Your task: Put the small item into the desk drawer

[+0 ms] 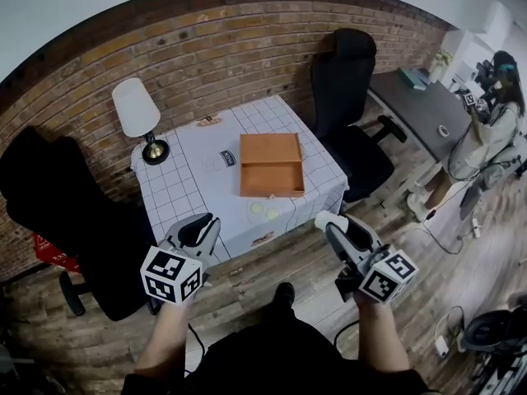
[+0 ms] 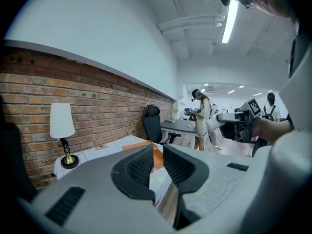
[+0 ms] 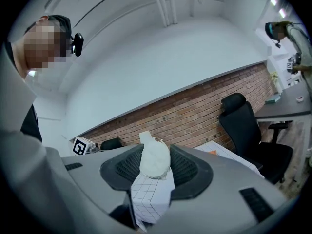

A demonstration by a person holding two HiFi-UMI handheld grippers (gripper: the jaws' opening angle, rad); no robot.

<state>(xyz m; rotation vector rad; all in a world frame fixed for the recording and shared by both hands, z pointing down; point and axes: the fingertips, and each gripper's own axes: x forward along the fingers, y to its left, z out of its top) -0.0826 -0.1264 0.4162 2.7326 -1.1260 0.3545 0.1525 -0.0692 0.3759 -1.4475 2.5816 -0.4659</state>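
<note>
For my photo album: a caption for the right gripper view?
Right gripper clamping a small white item, brick wall and black chair beyond.

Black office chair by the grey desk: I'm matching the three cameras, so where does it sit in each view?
Head view: the black office chair is at upper middle, right of the checked table.
Left gripper view: the chair is near the centre, beyond the table's far end.
Right gripper view: the chair is on the right side.
Shared landmark: the brick wall behind it.
</note>
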